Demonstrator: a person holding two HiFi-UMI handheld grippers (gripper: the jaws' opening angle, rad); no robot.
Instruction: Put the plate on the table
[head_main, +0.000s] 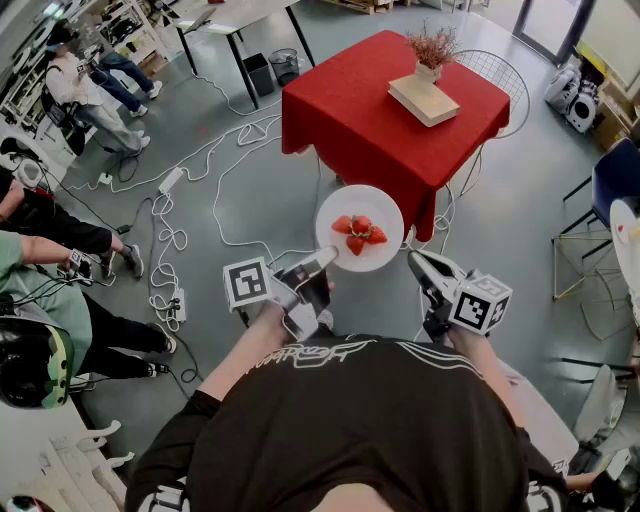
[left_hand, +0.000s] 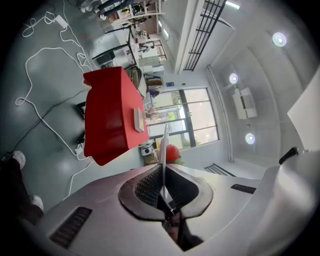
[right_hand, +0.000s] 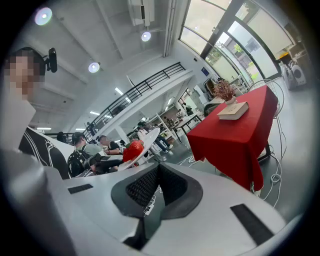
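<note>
Head view: the plate (head_main: 345, 205) of strawberries (head_main: 360, 232) is held mid-frame above the floor, short of the red table (head_main: 350, 110). Its near rim is clamped in the left tongs (head_main: 326, 258). The right tongs (head_main: 417, 262) are together, empty. The plate should be carried level.

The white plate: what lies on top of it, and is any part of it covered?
A small heap of red strawberries lies near the middle of the plate. The left gripper is shut on the plate's near rim and covers that edge. What is directly under the plate cannot be seen.
</note>
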